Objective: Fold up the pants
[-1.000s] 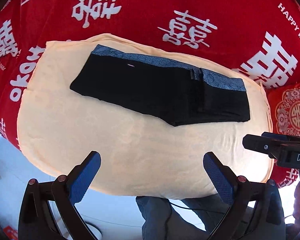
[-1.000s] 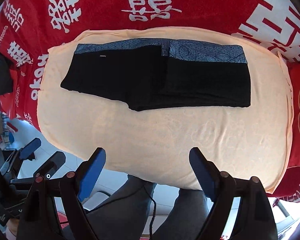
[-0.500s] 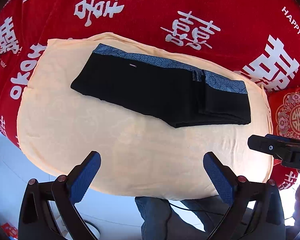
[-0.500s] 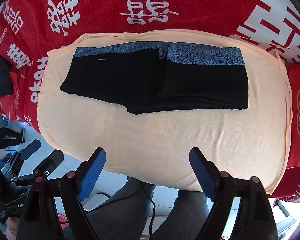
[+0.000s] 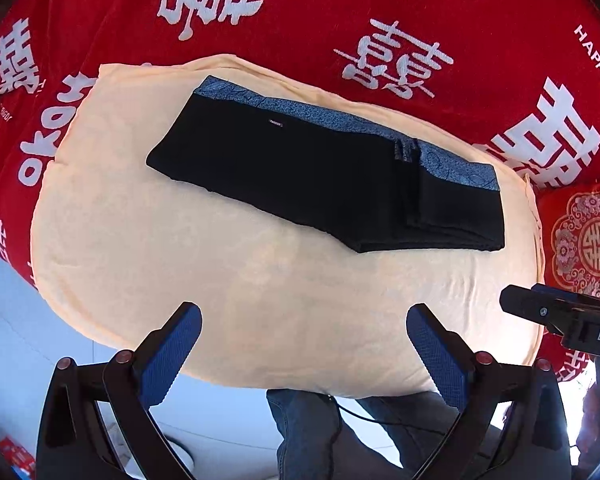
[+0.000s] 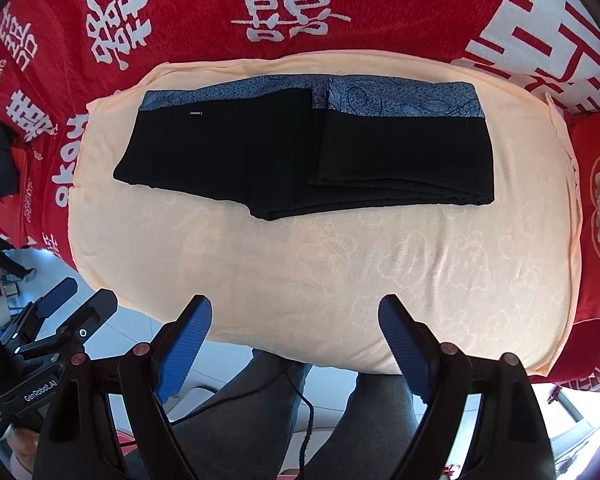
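Black pants [image 5: 324, 176] with a blue patterned waistband lie folded flat on a peach towel [image 5: 180, 264], the right part doubled over in layers. They also show in the right wrist view [image 6: 300, 156] on the same towel [image 6: 340, 256]. My left gripper [image 5: 304, 320] is open and empty, held above the towel's near edge, well short of the pants. My right gripper [image 6: 296, 312] is open and empty, also above the near edge. The right gripper's body [image 5: 564, 316] shows at the right of the left wrist view.
A red blanket [image 5: 340, 12] with white characters covers the surface under and behind the towel. A red embroidered cushion [image 5: 584, 236] lies at the right. The person's legs [image 6: 260, 408] and pale floor are below the near edge. The left gripper's body [image 6: 40, 344] shows at lower left.
Both grippers have drifted slightly; the pants sit a little higher in the views. The pants lie as before and both grippers stay open.
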Tool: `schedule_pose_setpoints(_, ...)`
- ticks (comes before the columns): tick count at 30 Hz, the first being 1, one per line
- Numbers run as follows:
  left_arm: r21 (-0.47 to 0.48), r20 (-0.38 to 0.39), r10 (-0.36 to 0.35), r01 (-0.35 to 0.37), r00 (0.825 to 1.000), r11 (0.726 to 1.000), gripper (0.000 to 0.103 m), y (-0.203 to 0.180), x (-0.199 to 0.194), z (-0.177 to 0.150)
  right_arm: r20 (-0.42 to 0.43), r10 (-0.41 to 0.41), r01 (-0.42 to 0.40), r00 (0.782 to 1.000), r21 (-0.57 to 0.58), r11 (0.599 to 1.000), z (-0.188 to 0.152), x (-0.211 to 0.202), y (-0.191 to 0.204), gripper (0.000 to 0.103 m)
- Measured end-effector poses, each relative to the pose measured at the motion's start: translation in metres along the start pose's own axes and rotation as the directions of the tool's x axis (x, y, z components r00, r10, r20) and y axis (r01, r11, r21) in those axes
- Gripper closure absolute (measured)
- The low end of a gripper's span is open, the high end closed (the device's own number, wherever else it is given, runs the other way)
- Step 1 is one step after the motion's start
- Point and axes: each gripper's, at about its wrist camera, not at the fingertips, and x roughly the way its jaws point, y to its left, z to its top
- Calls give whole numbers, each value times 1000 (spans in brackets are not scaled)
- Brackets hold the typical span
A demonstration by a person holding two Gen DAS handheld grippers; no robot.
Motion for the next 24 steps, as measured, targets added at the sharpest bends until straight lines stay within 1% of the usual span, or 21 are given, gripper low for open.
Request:
schedule_pose_setpoints(12, 38, -18, 10, -9, 1000, 999, 0, 9, 4, 6, 2, 19, -20, 1000, 68, 998, -7, 10, 3, 15)
schedule_pose_setpoints(24, 47, -57, 18, -16, 998, 999, 0, 17, 19, 5, -27, 14, -11, 1000, 113, 993, -17, 30, 2, 15)
